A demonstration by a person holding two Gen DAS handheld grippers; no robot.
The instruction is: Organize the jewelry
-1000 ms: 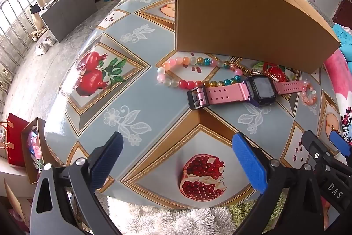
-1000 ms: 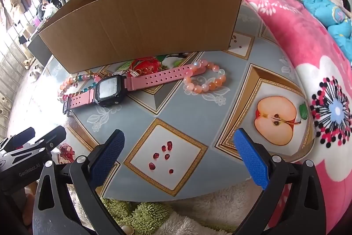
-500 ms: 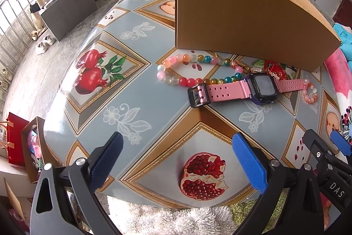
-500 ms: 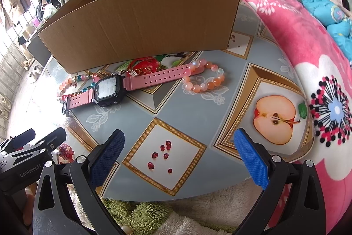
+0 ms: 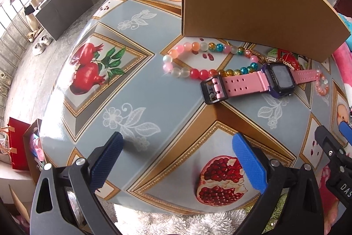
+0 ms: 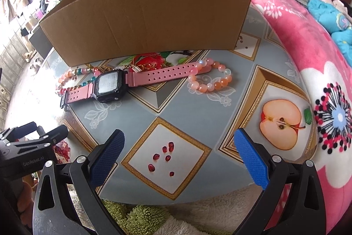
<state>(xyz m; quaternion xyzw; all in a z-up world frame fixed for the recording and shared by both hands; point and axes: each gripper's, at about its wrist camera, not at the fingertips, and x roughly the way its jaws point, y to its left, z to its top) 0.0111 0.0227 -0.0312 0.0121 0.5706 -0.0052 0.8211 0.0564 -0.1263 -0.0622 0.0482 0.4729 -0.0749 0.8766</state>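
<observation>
A pink-strapped watch (image 5: 253, 80) (image 6: 123, 83) lies flat on the table in front of a brown cardboard box (image 5: 246, 3) (image 6: 149, 21). A multicoloured bead bracelet (image 5: 193, 58) (image 6: 68, 78) lies at the watch's left end. An orange-pink bead bracelet (image 6: 209, 78) (image 5: 321, 85) sits at its right strap end. A thin gold chain (image 6: 143, 66) lies behind the watch by the box. My left gripper (image 5: 176, 160) hangs open over the table's near edge, well short of the jewelry. My right gripper (image 6: 178, 155) is open too, nothing between its fingers.
The table (image 5: 132, 89) has a fruit-patterned cloth. A pink flowered blanket (image 6: 308, 54) borders it on the right. Fluffy white and green rug (image 6: 154, 217) lies below the near edge. A red bag (image 5: 17, 144) and a small carton stand on the floor at left.
Both grippers have crept slightly forward toward the jewelry; the watch and bracelets look a little nearer. Nothing has been picked up, and both stay open.
</observation>
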